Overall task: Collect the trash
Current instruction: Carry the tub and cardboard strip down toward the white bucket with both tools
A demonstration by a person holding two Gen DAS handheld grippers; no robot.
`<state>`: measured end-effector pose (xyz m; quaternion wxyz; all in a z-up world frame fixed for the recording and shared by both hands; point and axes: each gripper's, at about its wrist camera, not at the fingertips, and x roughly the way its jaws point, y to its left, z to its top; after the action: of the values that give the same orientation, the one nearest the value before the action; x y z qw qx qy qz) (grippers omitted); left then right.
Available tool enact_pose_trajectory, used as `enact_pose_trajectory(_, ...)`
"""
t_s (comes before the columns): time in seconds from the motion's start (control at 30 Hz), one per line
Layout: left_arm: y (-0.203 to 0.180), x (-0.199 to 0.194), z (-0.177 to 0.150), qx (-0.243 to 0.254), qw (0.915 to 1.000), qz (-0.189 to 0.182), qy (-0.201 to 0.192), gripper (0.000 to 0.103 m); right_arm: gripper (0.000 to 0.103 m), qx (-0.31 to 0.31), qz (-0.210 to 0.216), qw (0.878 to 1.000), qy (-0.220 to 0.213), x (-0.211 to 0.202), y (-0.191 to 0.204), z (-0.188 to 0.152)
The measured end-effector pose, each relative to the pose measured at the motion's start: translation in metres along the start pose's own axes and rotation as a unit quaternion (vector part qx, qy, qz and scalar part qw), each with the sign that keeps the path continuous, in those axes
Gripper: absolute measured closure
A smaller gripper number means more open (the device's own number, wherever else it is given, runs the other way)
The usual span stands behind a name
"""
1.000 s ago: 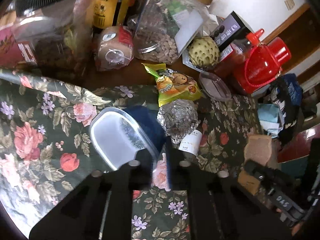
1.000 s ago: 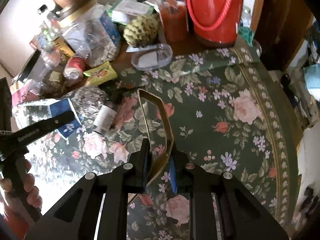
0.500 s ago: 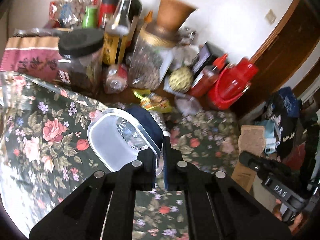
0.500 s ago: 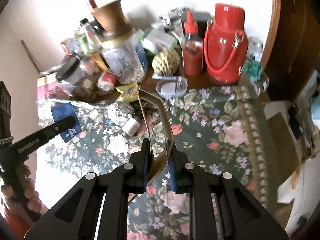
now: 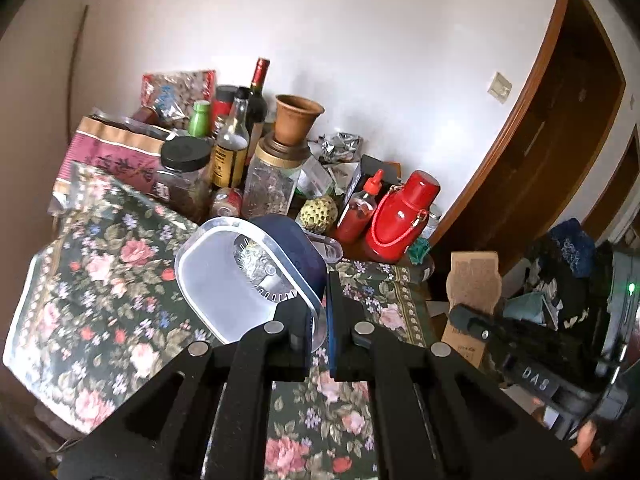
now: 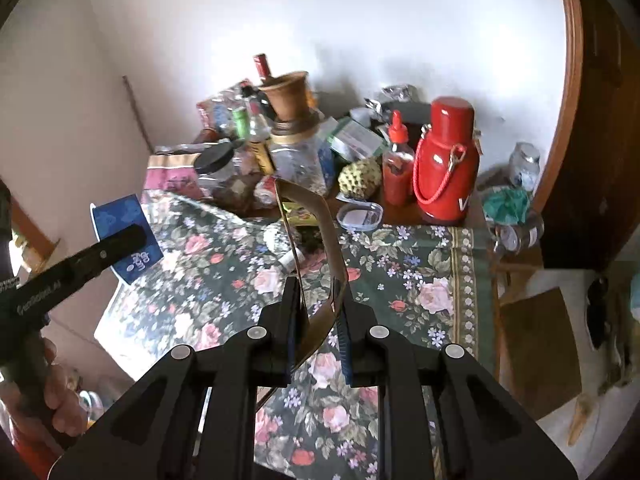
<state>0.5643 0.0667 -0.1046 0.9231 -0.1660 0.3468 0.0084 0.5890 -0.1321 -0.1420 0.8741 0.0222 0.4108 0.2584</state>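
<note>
The clear plastic tub (image 5: 224, 280) with its dark blue band hangs above the flowered tablecloth (image 5: 100, 280), pinched by its thin rim in the left gripper (image 5: 318, 320), whose fingers are closed almost fully on that edge. The right gripper (image 6: 318, 320) holds a bent brown strip (image 6: 320, 216), a loop of stiff card or plastic, with its fingers narrowed onto the lower end and a small gap left by the strip's fold. The tub is translucent, empty-looking and tilted mouth towards the camera; the strip is glossy and creased. Judging by the slim grip on the rim, the tub could swing or slip free during a quick move, and the springy strip could twist out. Bottles and a red flask (image 6: 444, 160) crowd the table's far edge; a careless sweep might topple them.
</note>
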Motion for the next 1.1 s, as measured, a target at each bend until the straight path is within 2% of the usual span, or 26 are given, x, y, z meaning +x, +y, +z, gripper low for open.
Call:
enact_pose_trajectory(0.23,-0.004,-0.051,-0.023,0.019,0.9997,0.005,-0.016,0.099,0.087,-0.001,0.004,1.000,-0.021,-0.039,0.018,-0.023)
enact_pose_trajectory(0.47,0.008,-0.109,-0.050,0.046,0.9981,-0.027,-0.030,0.099,0.087,0.014,-0.028,0.999,-0.037,-0.077,0.053,-0.061)
enact_pose_trajectory(0.67,0.029,-0.165,-0.086,0.085,0.9951,-0.050,-0.016,0.099,0.087,0.056,-0.050,0.996,-0.046,-0.110,0.092,-0.112)
enact_pose_trajectory(0.83,0.050,-0.204,-0.124,0.092,0.9937,-0.064,-0.007,0.099,0.087,0.070,-0.069,0.994,-0.046,-0.129,0.119,-0.149)
enact_pose_trajectory(1.1,0.064,-0.233,-0.170,0.107,0.9897,-0.091,0.027,0.099,0.087,0.089,-0.106,0.990,-0.037,-0.164,0.143,-0.200)
